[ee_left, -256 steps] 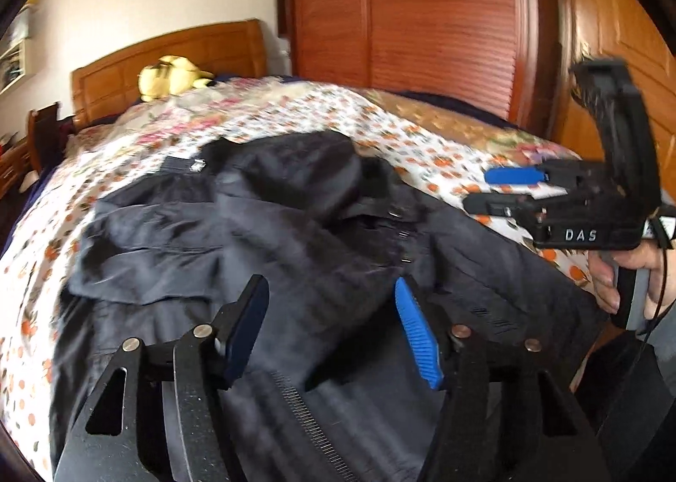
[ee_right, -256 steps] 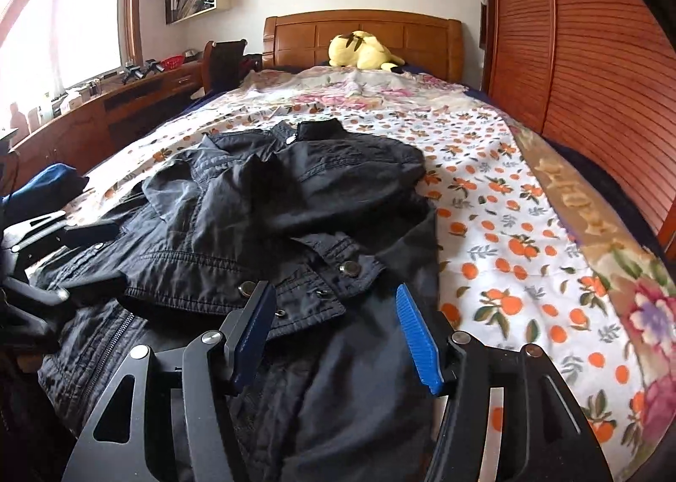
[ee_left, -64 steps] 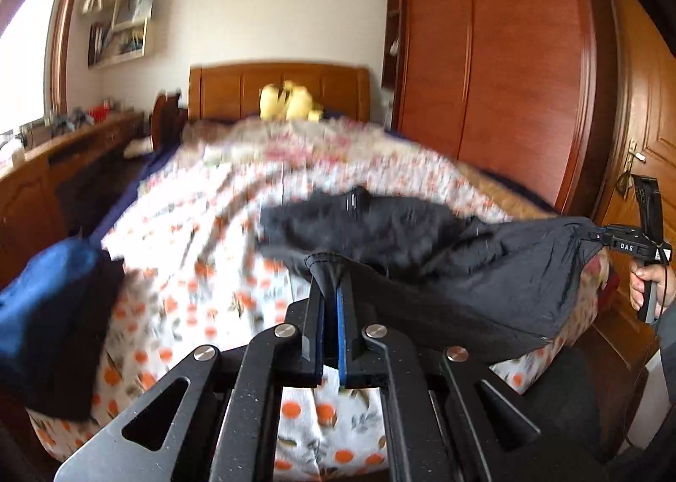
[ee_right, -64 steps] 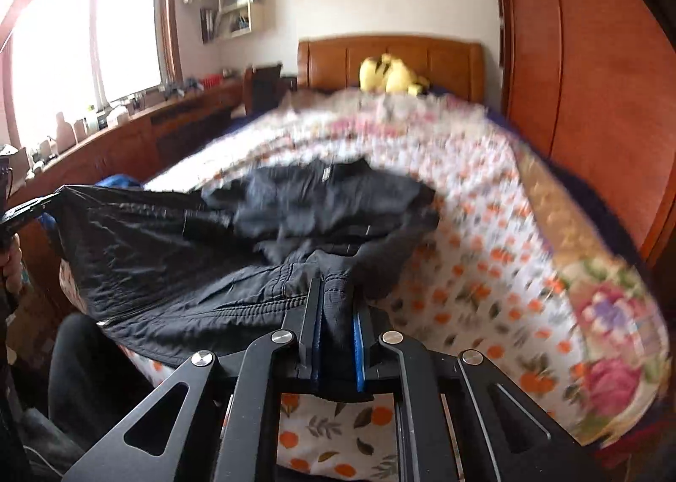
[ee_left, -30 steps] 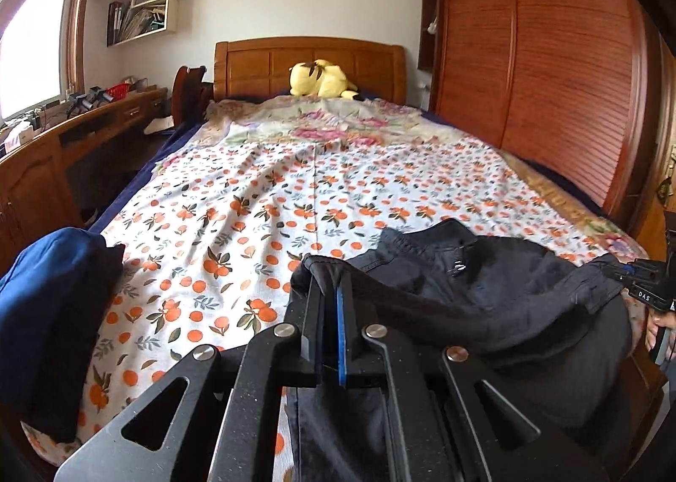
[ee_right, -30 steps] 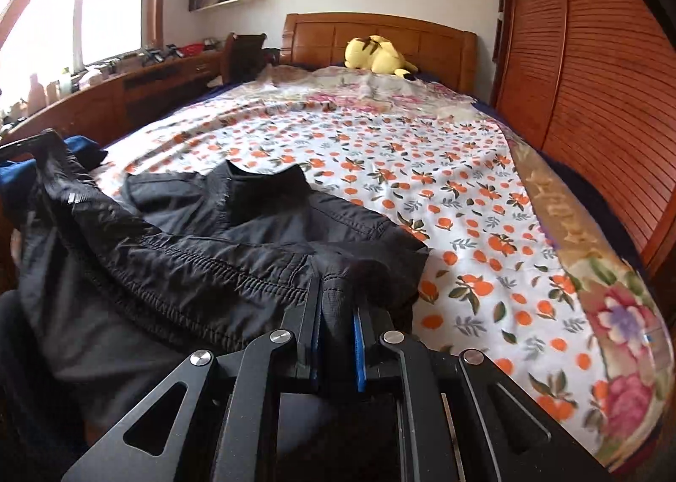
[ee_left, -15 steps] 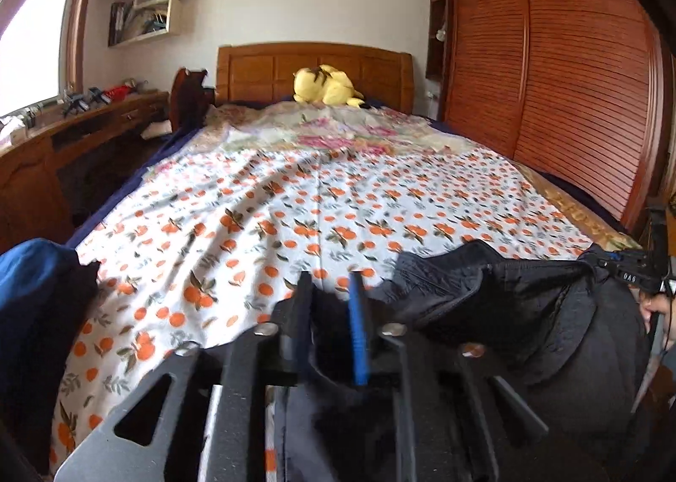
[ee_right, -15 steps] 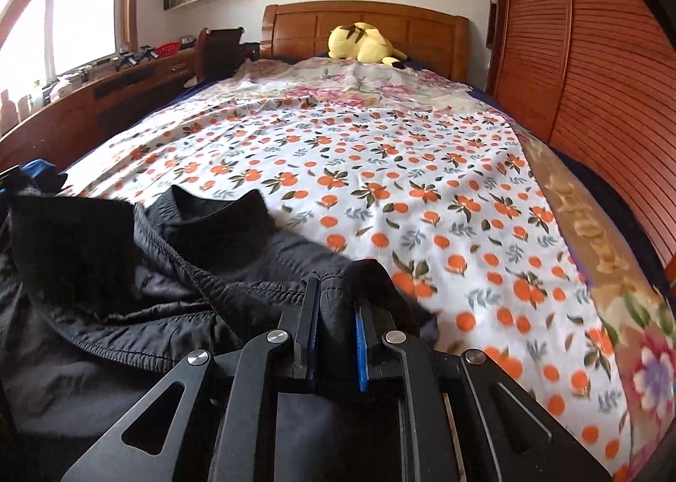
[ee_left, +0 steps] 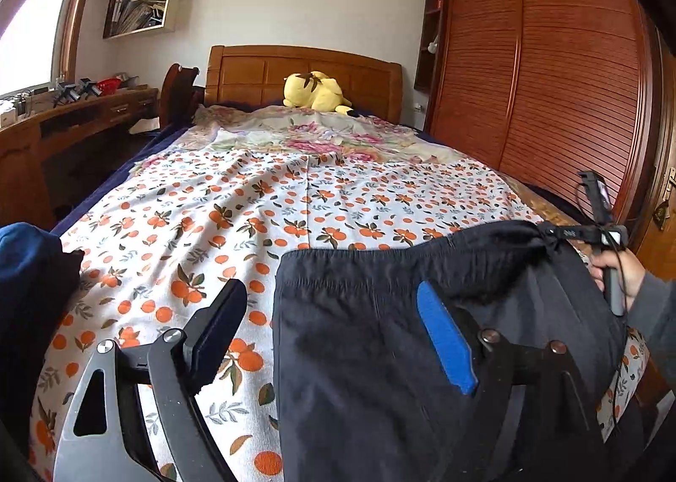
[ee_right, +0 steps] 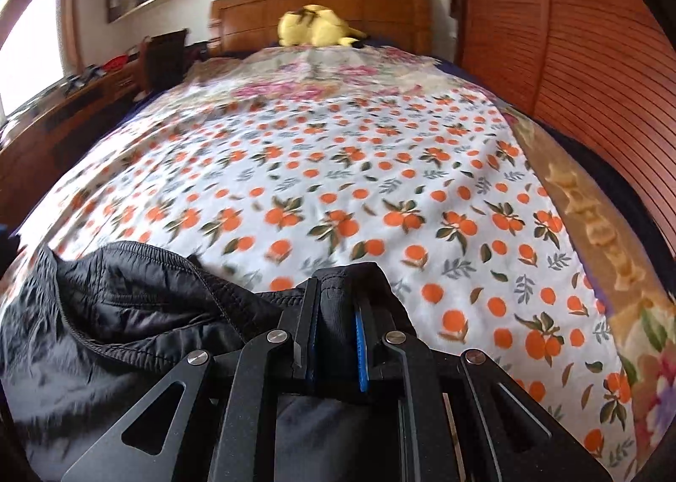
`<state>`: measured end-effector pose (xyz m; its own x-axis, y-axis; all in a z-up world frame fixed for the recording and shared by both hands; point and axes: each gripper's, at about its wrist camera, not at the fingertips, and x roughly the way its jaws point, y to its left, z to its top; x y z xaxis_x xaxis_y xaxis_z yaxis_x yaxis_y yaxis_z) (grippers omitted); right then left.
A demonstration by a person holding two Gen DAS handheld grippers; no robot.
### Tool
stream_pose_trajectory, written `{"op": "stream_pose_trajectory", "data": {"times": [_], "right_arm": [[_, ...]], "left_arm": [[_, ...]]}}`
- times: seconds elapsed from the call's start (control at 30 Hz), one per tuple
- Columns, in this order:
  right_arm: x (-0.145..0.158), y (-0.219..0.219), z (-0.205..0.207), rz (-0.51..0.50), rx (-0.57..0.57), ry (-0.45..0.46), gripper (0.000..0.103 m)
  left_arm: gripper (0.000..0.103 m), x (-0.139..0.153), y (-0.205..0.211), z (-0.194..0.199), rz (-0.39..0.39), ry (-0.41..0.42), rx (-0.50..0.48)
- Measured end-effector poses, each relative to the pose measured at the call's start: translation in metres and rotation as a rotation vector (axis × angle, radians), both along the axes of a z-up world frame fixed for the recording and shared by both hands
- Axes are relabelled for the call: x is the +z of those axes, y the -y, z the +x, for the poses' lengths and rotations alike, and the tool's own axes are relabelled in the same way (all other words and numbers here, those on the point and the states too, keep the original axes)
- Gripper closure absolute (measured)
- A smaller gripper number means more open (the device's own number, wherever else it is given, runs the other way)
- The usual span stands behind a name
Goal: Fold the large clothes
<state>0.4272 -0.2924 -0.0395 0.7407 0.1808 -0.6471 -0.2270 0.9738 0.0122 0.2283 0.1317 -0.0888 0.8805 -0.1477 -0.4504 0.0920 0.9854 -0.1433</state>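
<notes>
The left tool [ee_left: 329, 327] is nearest, its jaws opening wide; the jacket's [ee_left: 380, 334] left edge lies between the spread fingers, and neither pad presses it. The black jacket lies at the foot of the bed [ee_left: 270, 194], on the orange-print sheet, draped over the near edge. At the jacket's right corner the right tool [ee_right: 336, 330] is clamped tight on a bunched fold of the cloth; in the left wrist view that tool [ee_left: 545, 234] appears beside the jacket's far right end, gripped by a hand [ee_left: 619, 270] in a grey sleeve. Left of the jacket, at the bed's near left corner, sits a blue bundle [ee_left: 25, 270]. Beyond the jacket the sheet runs bare to a floral cover [ee_left: 312, 139], and past that a yellow plush toy [ee_left: 314, 91] rests against the wooden headboard [ee_left: 253, 72]. Right of the bed stands a slatted wooden wardrobe [ee_left: 549, 101]; left of it, a wooden bench [ee_left: 76, 118] under wall shelves [ee_left: 139, 4].
</notes>
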Motion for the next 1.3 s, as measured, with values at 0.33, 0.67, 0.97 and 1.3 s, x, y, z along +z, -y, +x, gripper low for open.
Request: {"op": "stream_pose_trajectory", "data": {"times": [0.33,0.67,0.97,1.3], "right_arm": [[0.015,-0.029,0.012,-0.047,0.053,-0.061,0.067],[0.040,-0.047,-0.025,-0.140,0.099,0.007,0.046],[0.023,-0.109,-0.037,-0.071,0.249,-0.080,0.046],[-0.019,-0.138,-0.006,-0.091,0.280,-0.232,0.056]], "left_arm": [[0.020,-0.004,0.026,0.003,0.010,-0.009,-0.058],[0.020,-0.019,0.030,0.014,-0.010,-0.049,-0.072],[0.020,-0.026,0.017,0.010,-0.026,-0.060,-0.060],[0.020,-0.032,0.009,0.012,-0.044,-0.083,-0.087]]}}
